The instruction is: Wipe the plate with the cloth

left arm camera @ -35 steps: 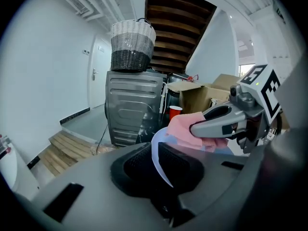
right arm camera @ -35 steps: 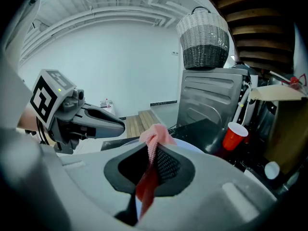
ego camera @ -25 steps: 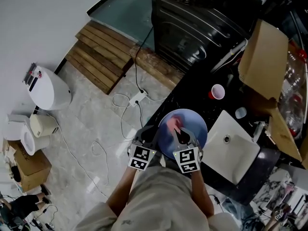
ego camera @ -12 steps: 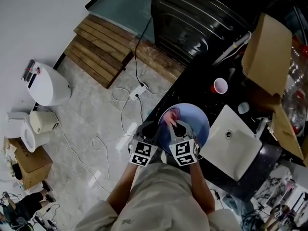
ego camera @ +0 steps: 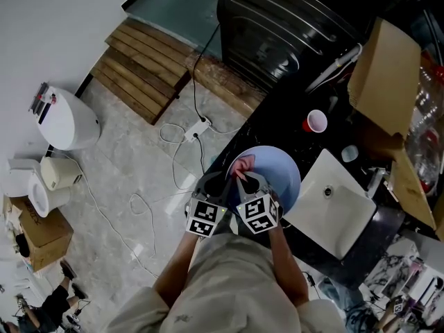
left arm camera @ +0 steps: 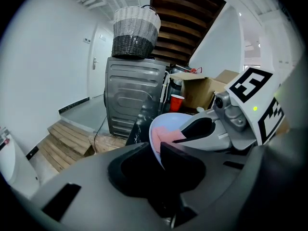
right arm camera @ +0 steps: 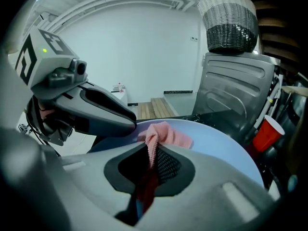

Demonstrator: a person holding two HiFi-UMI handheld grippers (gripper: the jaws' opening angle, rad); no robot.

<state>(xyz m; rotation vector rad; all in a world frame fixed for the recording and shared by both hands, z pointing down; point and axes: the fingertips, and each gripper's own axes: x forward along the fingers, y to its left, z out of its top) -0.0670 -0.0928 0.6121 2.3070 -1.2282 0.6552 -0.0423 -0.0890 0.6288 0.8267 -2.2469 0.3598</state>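
At the far left of the head view, a white appliance [ego camera: 66,122] stands on the pale floor. Wooden steps [ego camera: 142,75] lie in the upper left, and a white cable [ego camera: 187,134] trails across the floor toward the black counter [ego camera: 277,109].

At lower centre, your left gripper [left arm camera: 159,154] has its jaws pressed onto the near rim of the blue plate [ego camera: 281,175], which sits at the counter's left edge. Just to the right of it, your right gripper [right arm camera: 153,159] pinches a fold of the pink cloth [ego camera: 243,164] between its jaws. The cloth's bunched free end lies against the plate's face, close to the left part of the rim, and the two grippers sit side by side, nearly touching.

Above them, at top centre, is a dark metal machine [ego camera: 277,19]; both gripper views show a woven basket [left arm camera: 134,30] on top of it. A red cup [ego camera: 316,122] stands on the counter up and to the right of the plate. A white sink [ego camera: 333,203] sits just right of the plate. An open cardboard box [ego camera: 385,75] fills the upper right.
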